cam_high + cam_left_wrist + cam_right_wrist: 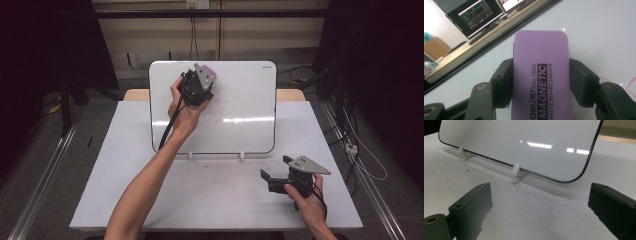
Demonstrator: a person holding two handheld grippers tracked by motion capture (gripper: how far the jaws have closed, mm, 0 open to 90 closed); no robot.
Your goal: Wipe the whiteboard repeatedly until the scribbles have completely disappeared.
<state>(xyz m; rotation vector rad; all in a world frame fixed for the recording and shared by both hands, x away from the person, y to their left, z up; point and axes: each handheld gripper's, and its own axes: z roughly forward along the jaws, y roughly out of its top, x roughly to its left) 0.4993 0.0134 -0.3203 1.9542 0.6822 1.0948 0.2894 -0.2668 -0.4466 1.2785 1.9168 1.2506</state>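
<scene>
Leaning back on two small white clip feet [516,171], the whiteboard [245,90] stands at the far half of the white table [100,200], its top edge reaching past the table's back edge. The left gripper [202,82] is raised against the upper left part of the board, near its top edge and left rim, with its jaws clamped on the long sides of a purple magnetic whiteboard eraser [541,75]; the eraser's far end sticks out beyond the jaws toward the board face. Faint red smears [217,107] lie on the board just right of and below that gripper. Most of the board's right half is bare. The right gripper [277,170] sits low near the table's front right corner, well apart from the board's lower right corner, jaws spread wide and holding nothing. Bare tabletop stretches between the board's bottom edge and the front edge.
</scene>
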